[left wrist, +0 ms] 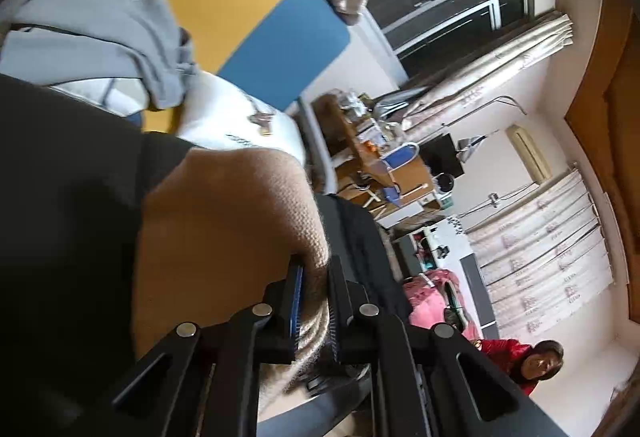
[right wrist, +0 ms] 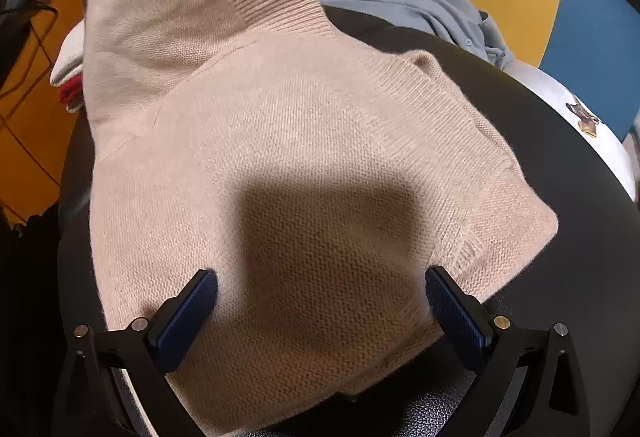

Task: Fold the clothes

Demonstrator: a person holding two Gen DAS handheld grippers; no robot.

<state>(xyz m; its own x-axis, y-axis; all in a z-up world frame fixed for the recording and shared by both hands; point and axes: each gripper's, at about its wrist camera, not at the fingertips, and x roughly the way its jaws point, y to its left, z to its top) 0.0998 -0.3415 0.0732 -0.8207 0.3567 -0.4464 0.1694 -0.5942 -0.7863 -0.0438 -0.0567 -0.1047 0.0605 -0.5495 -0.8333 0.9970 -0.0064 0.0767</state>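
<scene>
**Room Beyond the Black Desk**

Round black desk (right wrist: 560, 173) underneath, with yellow and blue floor mats (left wrist: 240, 21) past its edge. Dark window (left wrist: 448, 1) flanked by pale patterned curtains (left wrist: 472, 93). Cluttered wooden shelf unit (left wrist: 372, 157) against the white wall, black monitor (left wrist: 444, 155) beside it. Wall air conditioner (left wrist: 528, 151) higher up. Pink suitcase (left wrist: 436, 303) near a person in a red top (left wrist: 516, 361). Black cables (right wrist: 32, 49) trailing over the orange floor, seen from the right wrist.
</scene>
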